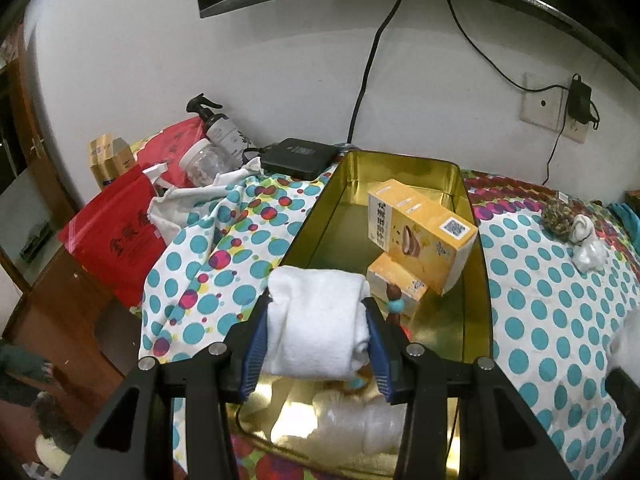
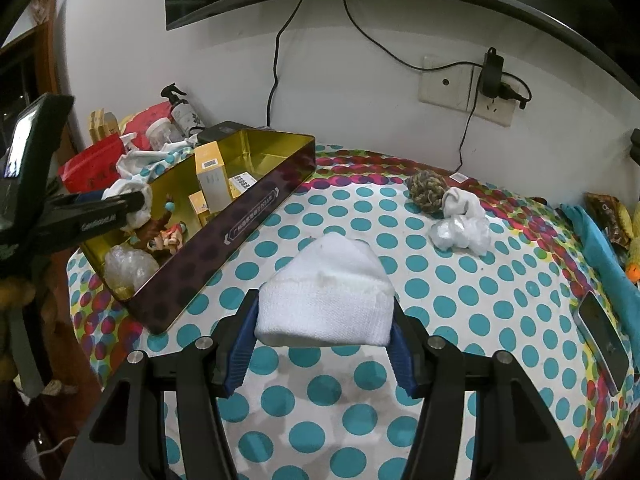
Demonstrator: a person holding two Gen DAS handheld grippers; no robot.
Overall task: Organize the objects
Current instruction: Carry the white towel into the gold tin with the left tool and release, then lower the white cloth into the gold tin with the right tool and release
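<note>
Partway done, I'd say: the gold tin (image 1: 478, 240) already holds yellow boxes (image 1: 424, 236), a small figurine (image 2: 168, 236) and crumpled plastic (image 2: 130, 266). The left hand-held gripper (image 1: 318, 320) is clamped on a rolled white towel (image 1: 316, 316) over the tin's near end, lower centre of its view. The right hand-held gripper (image 2: 324, 320) is clamped on a second white roll (image 2: 328, 296), above the dotted cloth (image 2: 460, 300) on the worktop, clear of the tin. Still out: a rope ball (image 2: 427, 192), a white sock (image 2: 460, 200) and a plastic wad (image 2: 460, 236), upper right of the right view. The tin's middle and far end have free floor; its rim is thin metal and the boxes lean at centre. A phone (image 2: 604, 344) lies near the right edge.
</note>
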